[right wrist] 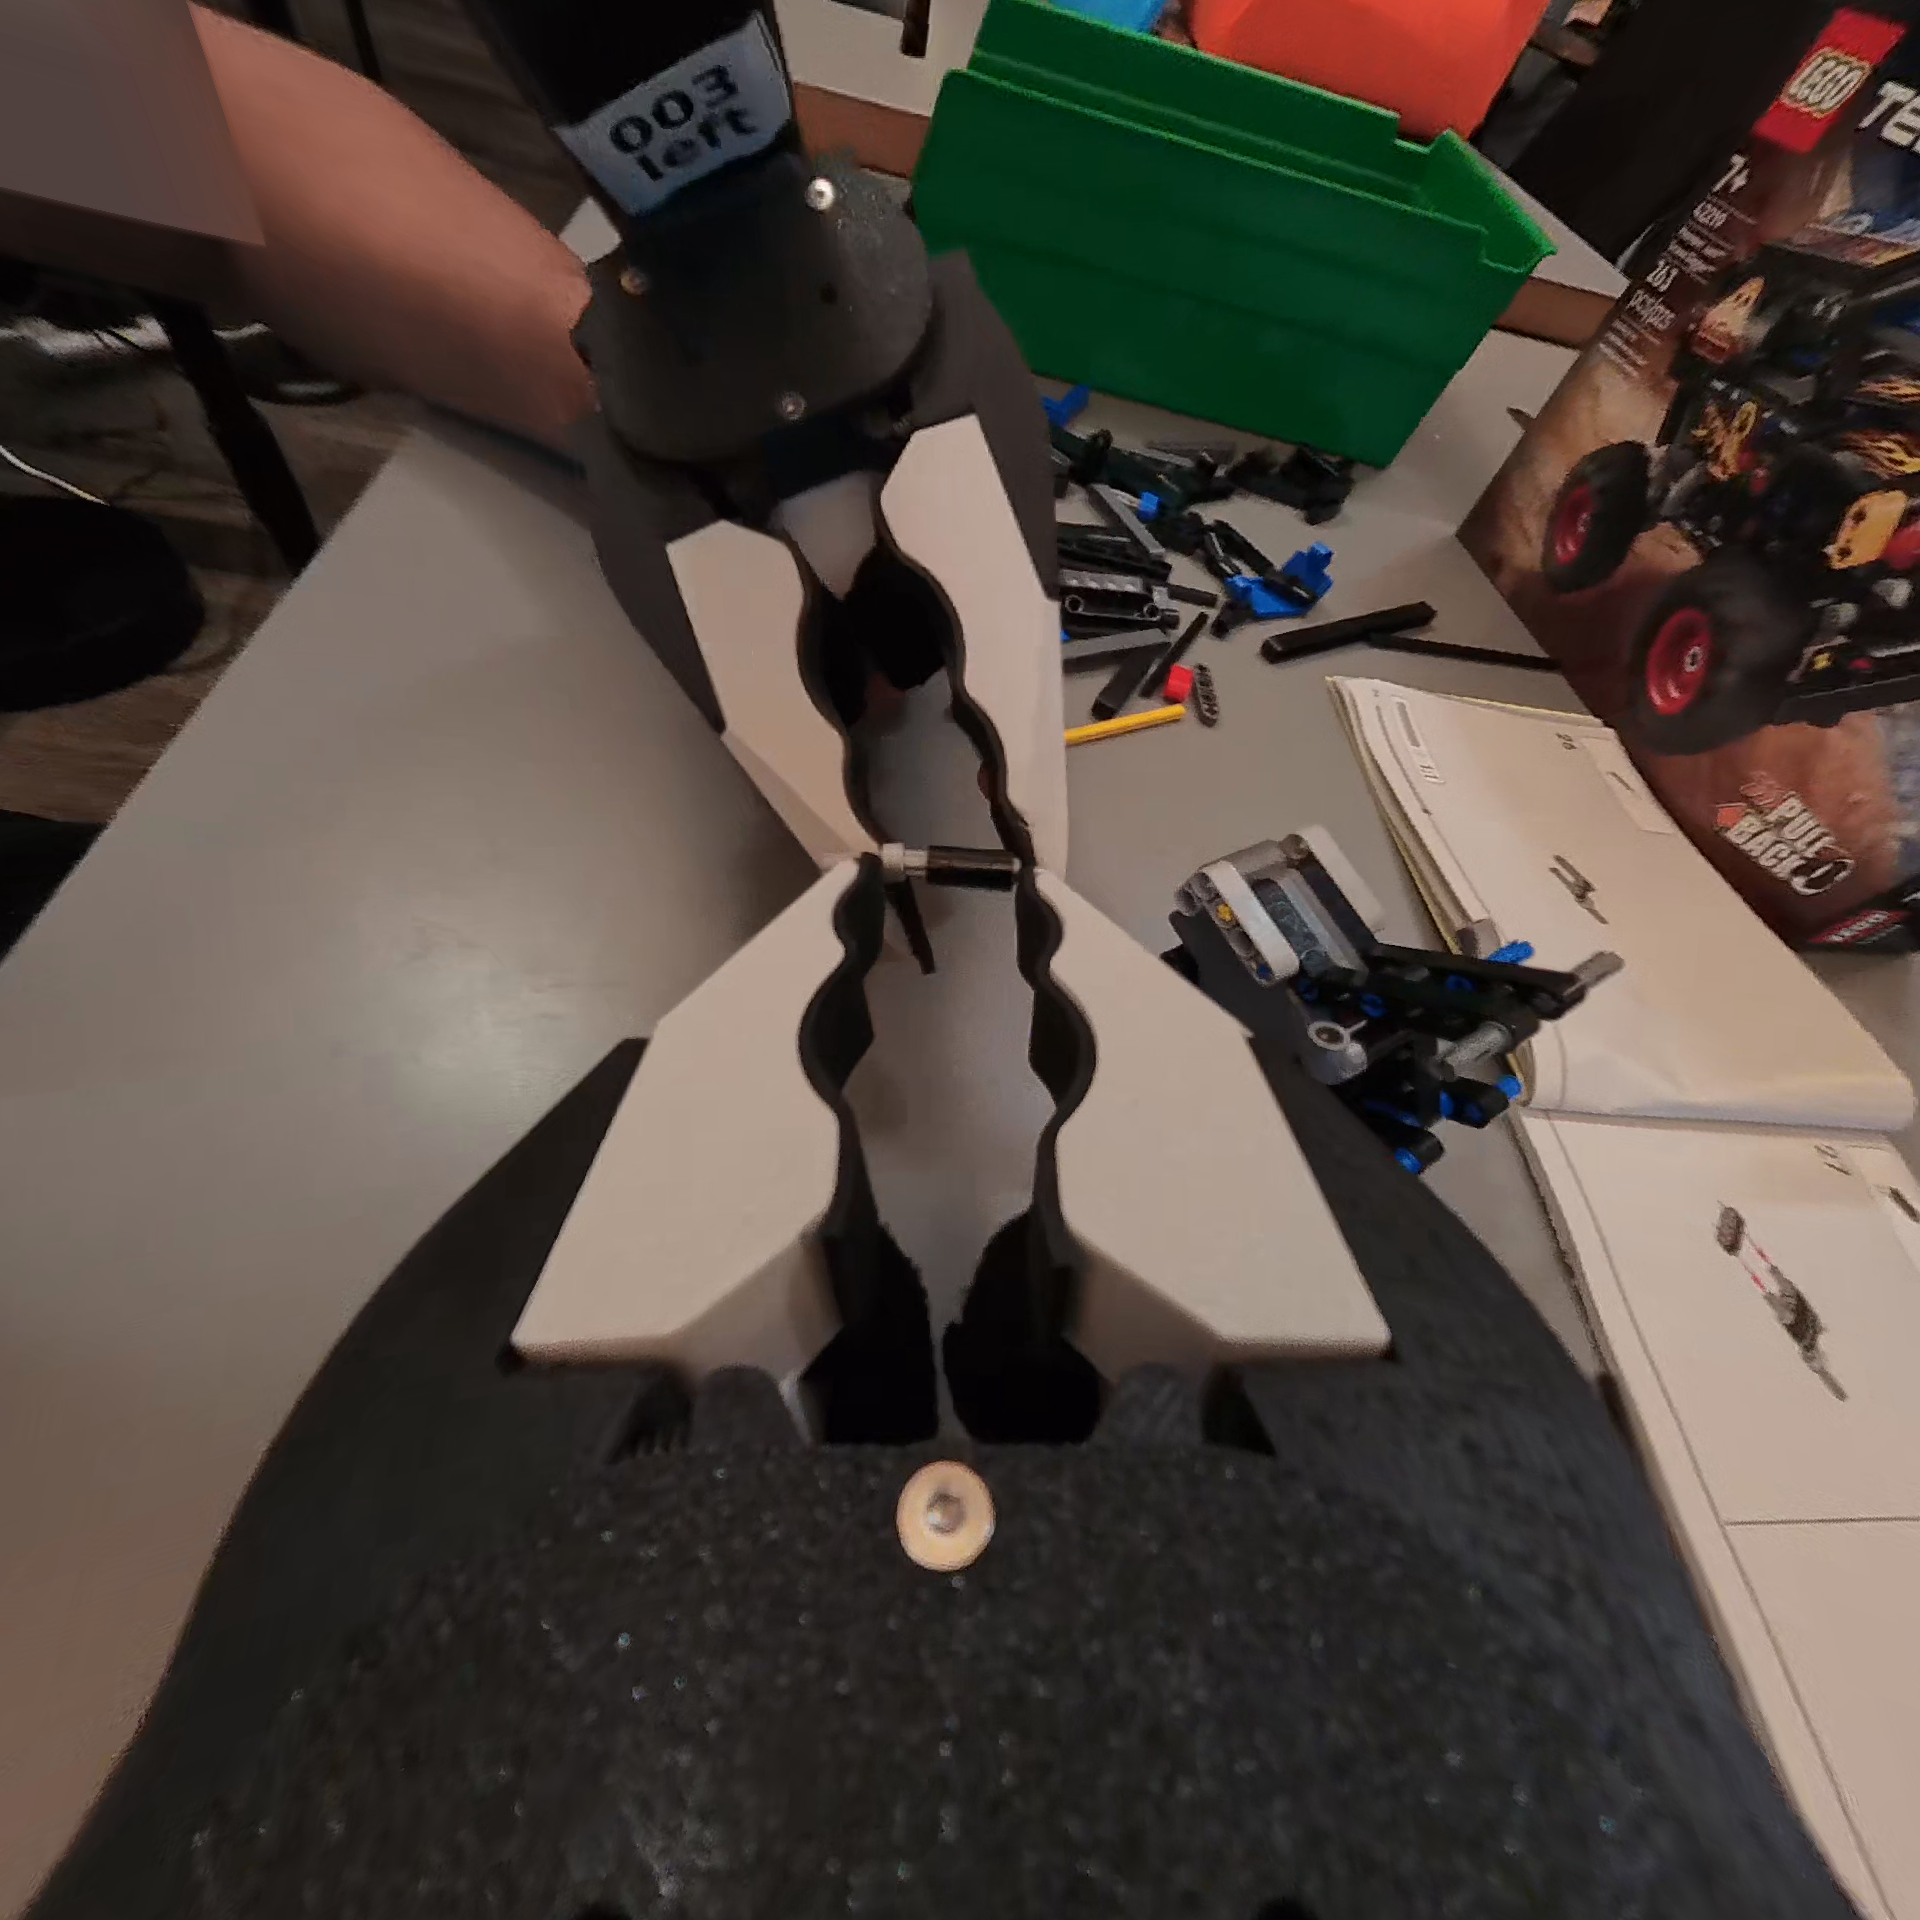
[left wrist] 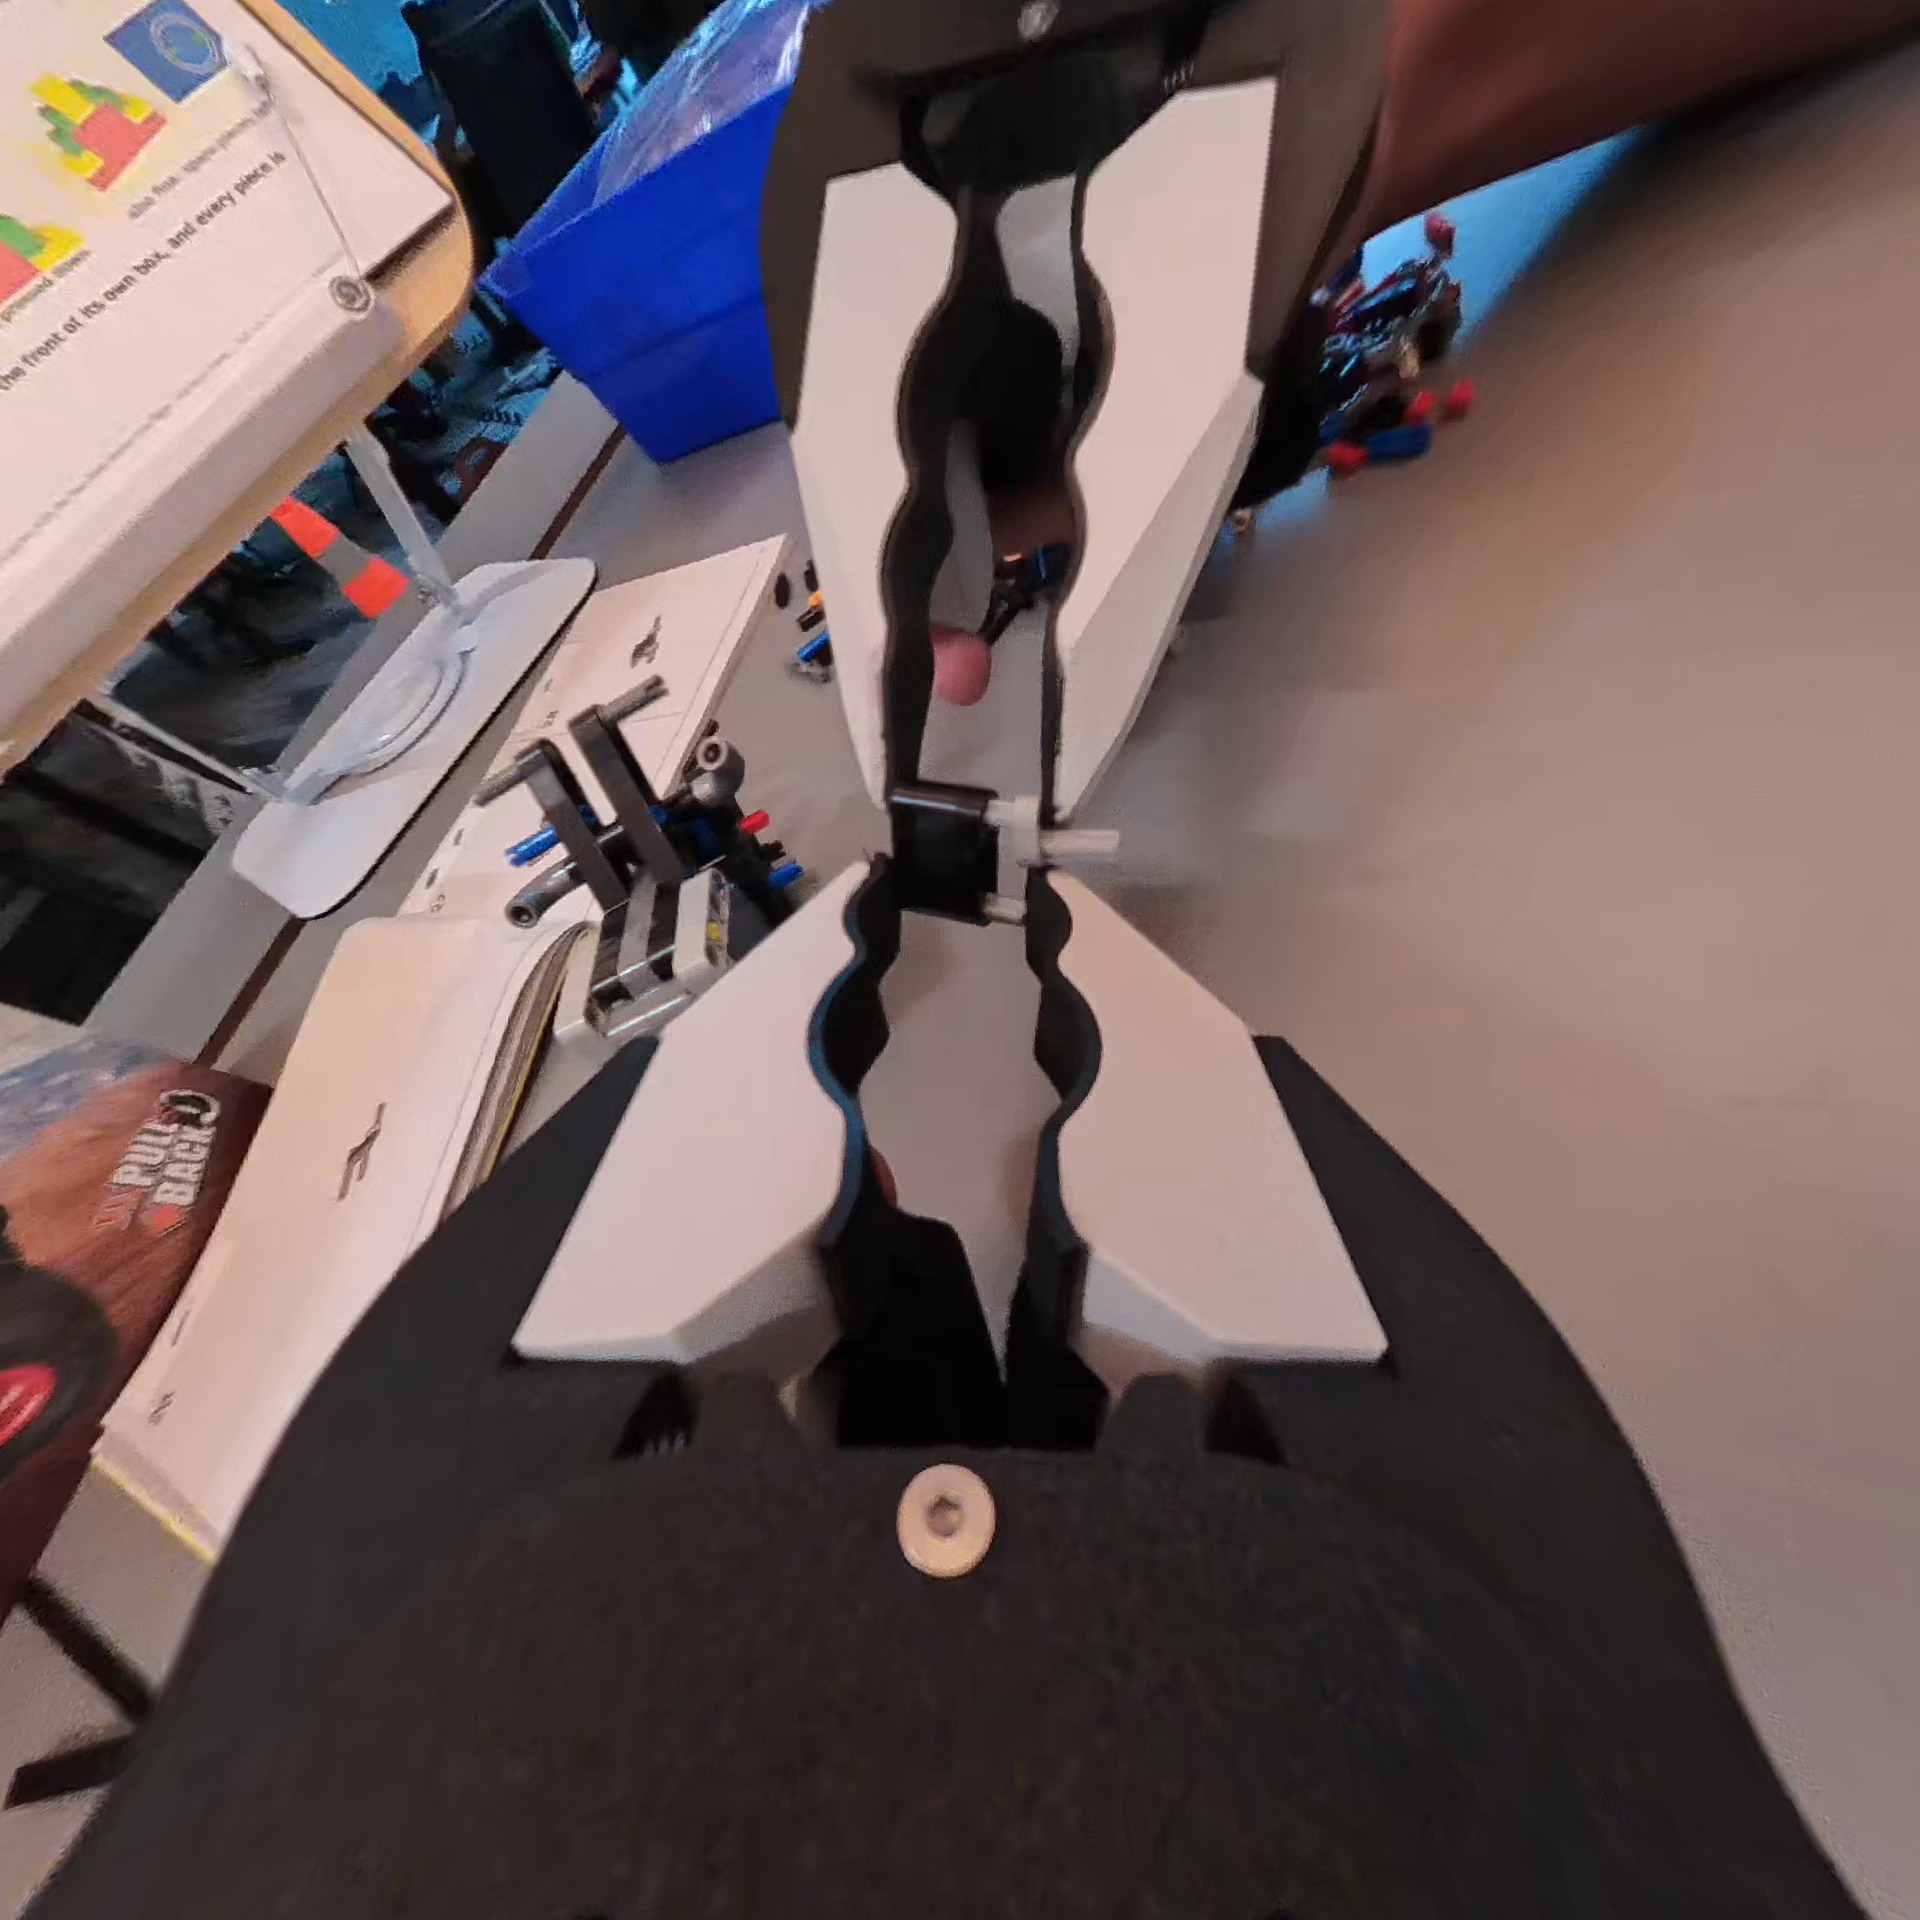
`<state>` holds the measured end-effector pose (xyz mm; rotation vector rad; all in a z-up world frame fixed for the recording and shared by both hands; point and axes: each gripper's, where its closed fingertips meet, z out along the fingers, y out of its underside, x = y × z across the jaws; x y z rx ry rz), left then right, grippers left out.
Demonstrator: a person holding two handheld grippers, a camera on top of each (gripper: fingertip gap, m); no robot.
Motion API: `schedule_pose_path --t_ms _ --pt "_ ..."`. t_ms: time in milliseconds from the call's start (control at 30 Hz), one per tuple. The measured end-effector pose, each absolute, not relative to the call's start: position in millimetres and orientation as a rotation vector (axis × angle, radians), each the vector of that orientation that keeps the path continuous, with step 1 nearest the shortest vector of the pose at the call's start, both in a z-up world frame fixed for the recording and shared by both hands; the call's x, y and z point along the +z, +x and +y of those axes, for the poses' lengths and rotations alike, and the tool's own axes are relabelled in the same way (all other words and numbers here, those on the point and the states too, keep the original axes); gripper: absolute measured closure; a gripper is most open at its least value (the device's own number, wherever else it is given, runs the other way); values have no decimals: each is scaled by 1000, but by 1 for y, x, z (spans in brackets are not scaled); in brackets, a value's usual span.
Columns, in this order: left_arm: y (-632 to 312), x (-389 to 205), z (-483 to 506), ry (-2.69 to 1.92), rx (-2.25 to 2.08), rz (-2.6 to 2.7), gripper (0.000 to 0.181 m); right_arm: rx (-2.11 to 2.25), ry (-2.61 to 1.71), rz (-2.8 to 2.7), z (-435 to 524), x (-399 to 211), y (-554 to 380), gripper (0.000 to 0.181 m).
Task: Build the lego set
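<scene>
Two grippers meet tip to tip above the grey table (right wrist: 364, 831): left gripper (left wrist: 951, 883) and right gripper (right wrist: 945, 883) both pinch the small black piece (left wrist: 940, 852) with pale pins (left wrist: 1049, 836), probably to seat them, the half-built chassis (right wrist: 1382, 987) parked beside.

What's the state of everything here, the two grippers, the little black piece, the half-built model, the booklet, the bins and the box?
Left gripper: shut on black piece.
Right gripper: shut on black piece.
Black piece: held off the table between both grippers' fingertips, white pins sticking out.
Half-built model: lying on the booklet, untouched.
Booklet: open.
Green bin: upright on table.
Blue bin: upright, contents unclear.
Set box: standing upright.
Loose parts: scattered on table.
</scene>
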<state>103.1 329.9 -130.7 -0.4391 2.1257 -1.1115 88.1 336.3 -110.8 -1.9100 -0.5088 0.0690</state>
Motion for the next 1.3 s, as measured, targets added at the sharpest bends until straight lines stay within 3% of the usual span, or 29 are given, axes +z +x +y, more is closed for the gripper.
schedule_pose_path --t_ms 233,800,967,1100,1300 --pt "111 -137 338 -496 -999 2102 159 -20 -1945 -478 342 -116 95 156" --pt "135 -117 377 -700 -810 1850 159 291 -1919 43 357 -90 113 156" --pt "105 -89 369 -1022 -1002 1772 159 191 -1855 106 346 -46 71 155" --pt "68 -96 368 -1117 -942 1684 159 34 -1706 316 328 -51 51 159" --pt "43 -111 352 -1125 -896 1665 159 175 -1600 331 334 -72 10 158"
